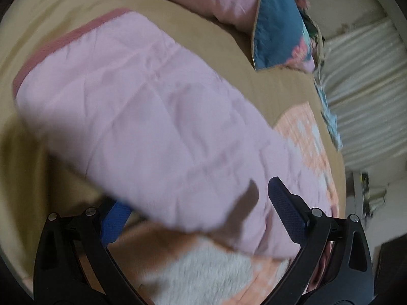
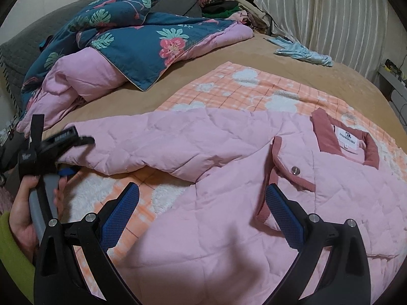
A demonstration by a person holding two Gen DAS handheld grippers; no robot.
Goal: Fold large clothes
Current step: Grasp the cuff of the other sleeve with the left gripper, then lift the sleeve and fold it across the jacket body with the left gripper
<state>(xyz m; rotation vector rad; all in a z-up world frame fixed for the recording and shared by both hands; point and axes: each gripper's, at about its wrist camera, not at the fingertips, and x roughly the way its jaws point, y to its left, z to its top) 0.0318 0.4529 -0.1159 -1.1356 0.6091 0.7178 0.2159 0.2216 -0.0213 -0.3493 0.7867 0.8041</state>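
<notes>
A pink quilted jacket [image 2: 229, 203] with dusty-rose trim lies spread on an orange checked blanket [image 2: 254, 89] on the bed. Its collar [image 2: 328, 137] with a white label points right. One sleeve [image 2: 142, 137] stretches left. In the left wrist view the sleeve [image 1: 142, 117] fills the middle, blurred, draped between the fingers of my left gripper [image 1: 198, 203]; its jaws stand wide apart. The left gripper also shows in the right wrist view [image 2: 66, 152], at the sleeve's cuff. My right gripper [image 2: 202, 203] is open and empty, hovering over the jacket body.
A blue floral and pink duvet [image 2: 122, 45] is heaped at the back left of the tan bed [image 2: 216, 50]. A light blue garment [image 2: 302, 50] lies at the far right edge. White curtains [image 2: 330, 12] hang behind. A clothes pile [image 2: 236, 10] sits by the headboard.
</notes>
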